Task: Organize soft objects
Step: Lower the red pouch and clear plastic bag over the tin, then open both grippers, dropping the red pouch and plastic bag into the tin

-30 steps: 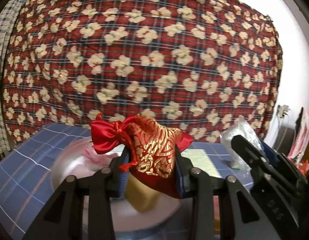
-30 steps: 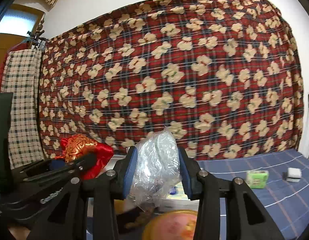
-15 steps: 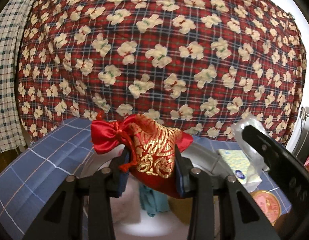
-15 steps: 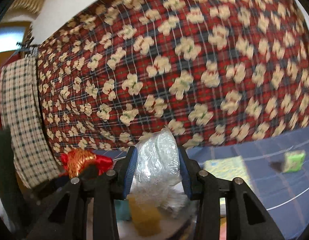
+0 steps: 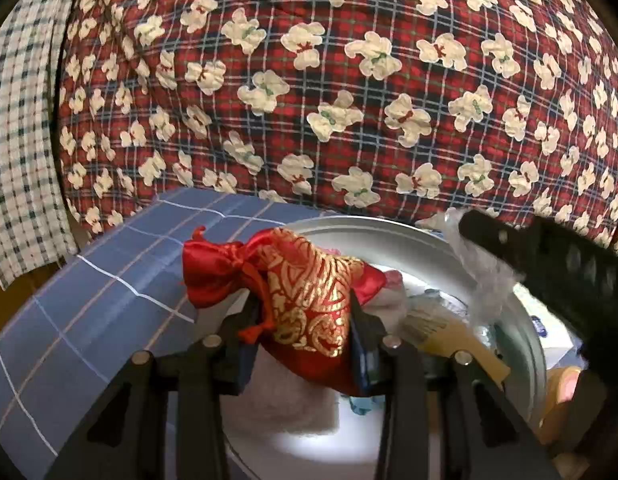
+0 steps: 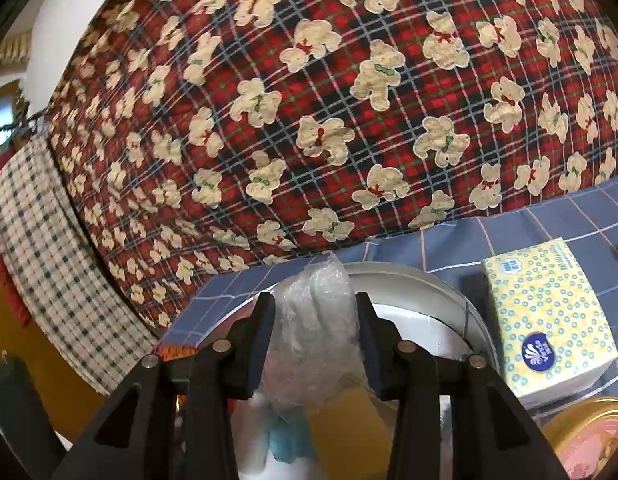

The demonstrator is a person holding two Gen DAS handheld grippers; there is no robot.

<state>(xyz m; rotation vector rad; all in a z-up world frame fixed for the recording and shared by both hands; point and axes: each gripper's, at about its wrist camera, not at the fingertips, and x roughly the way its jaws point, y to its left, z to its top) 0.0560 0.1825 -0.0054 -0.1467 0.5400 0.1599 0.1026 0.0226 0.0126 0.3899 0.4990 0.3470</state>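
Left wrist view: left gripper [image 5: 305, 330] clamped on a red satin drawstring pouch with gold brocade pattern [image 5: 297, 292], black fingers [image 5: 363, 344] pressing both flanks, gathered neck and bow flopping out to the left. Held above a round silver metal basin [image 5: 389, 228]; beneath the pouch, a pale pink cloth [image 5: 293, 404], a yellow sponge-like block [image 5: 465, 344] and a scrap of teal fabric [image 5: 361, 406] lying inside. Blue checked tablecloth [image 5: 93, 292] to the left of the basin; red tartan quilt printed with cream teddy bears [image 5: 329, 100] hanging behind; green-and-white gingham cloth [image 5: 17, 140] at far left. Right gripper [image 5: 549, 276] reaching in from the right, blurred, clear plastic against it. Right wrist view: right gripper [image 6: 315, 340] squeezing a crumpled clear plastic bag [image 6: 313, 336], blue-padded fingers [image 6: 259, 348] tight on both sides, over the same basin [image 6: 421, 280]. Yellow dotted tissue pack [image 6: 545, 316] lying just right of the basin on the tablecloth [image 6: 557, 220]; gold-rimmed round tin [image 6: 581, 436] at lower right, only partly seen.
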